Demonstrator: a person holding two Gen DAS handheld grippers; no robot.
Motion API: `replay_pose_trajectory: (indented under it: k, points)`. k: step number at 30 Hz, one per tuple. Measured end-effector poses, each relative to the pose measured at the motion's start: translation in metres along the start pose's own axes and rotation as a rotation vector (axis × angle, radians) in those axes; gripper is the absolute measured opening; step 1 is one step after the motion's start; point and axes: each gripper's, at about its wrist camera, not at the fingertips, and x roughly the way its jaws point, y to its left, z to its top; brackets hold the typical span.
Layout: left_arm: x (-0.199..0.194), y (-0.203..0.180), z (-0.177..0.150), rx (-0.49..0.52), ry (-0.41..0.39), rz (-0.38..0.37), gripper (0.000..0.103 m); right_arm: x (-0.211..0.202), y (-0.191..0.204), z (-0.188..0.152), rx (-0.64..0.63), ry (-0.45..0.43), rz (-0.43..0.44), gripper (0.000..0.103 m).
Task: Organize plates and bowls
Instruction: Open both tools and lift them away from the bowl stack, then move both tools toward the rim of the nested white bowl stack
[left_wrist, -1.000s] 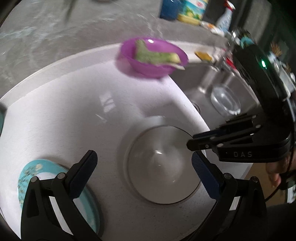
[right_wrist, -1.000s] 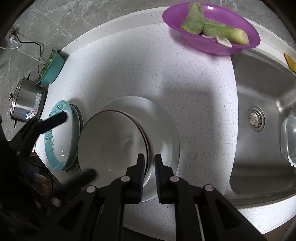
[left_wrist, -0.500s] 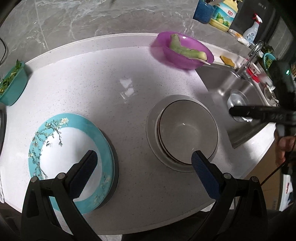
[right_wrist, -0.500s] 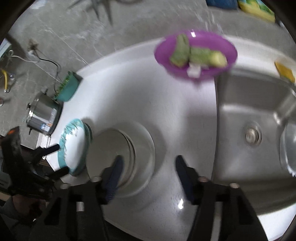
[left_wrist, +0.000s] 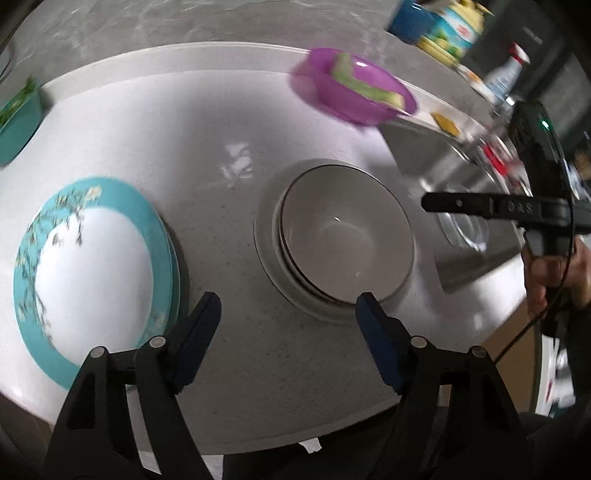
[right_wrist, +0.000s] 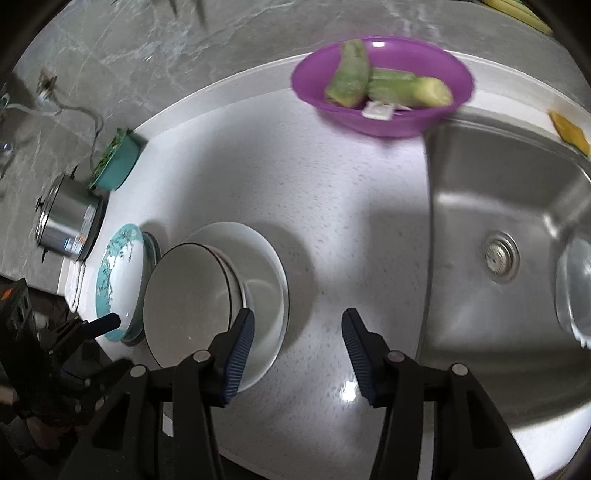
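A grey bowl (left_wrist: 345, 243) (right_wrist: 192, 295) is nested on other bowls on a white plate (left_wrist: 266, 236) (right_wrist: 266, 266) on the white counter. To its left is a teal-rimmed plate (left_wrist: 92, 266) (right_wrist: 122, 280) with a blossom pattern, on top of another plate. My left gripper (left_wrist: 287, 301) hovers over bare counter between the teal plate and the bowl stack. Its jaws are closing with nothing between them. My right gripper (right_wrist: 298, 315) stands open and empty at the white plate's right edge. Its finger (left_wrist: 458, 203) shows side-on to the right of the bowls.
A purple bowl (left_wrist: 354, 92) (right_wrist: 384, 85) of green vegetable pieces sits at the back by the steel sink (right_wrist: 498, 206), which holds a glass bowl (right_wrist: 576, 291). A teal tub of greens (right_wrist: 114, 162) and a steel pot (right_wrist: 66, 221) stand far left. Bottles (left_wrist: 454, 29) line the back right.
My right gripper let go of the bowl's rim, opened and drew back to the right. My left gripper pulled back from over the bowl toward the left, and its jaws have narrowed.
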Motion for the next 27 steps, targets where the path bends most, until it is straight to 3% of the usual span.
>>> replay_pose_trajectory:
  k: [6,13,21,27]
  points:
    - [0.011,-0.025,-0.017,-0.172,-0.009,0.060,0.073,0.011,-0.020,0.013,-0.121,0.063,0.058,0.052]
    - [0.019,-0.024,-0.044,-0.413,-0.046,0.029,0.075,0.022,-0.014,0.030,-0.242,0.104,0.114,0.051]
    - [0.012,-0.025,-0.072,-0.532,-0.088,0.039,0.073,0.038,-0.005,0.044,-0.348,0.155,0.116,0.051]
    - [0.021,-0.021,-0.087,-0.585,-0.060,0.021,0.073,0.048,0.003,0.047,-0.404,0.191,0.111,0.051]
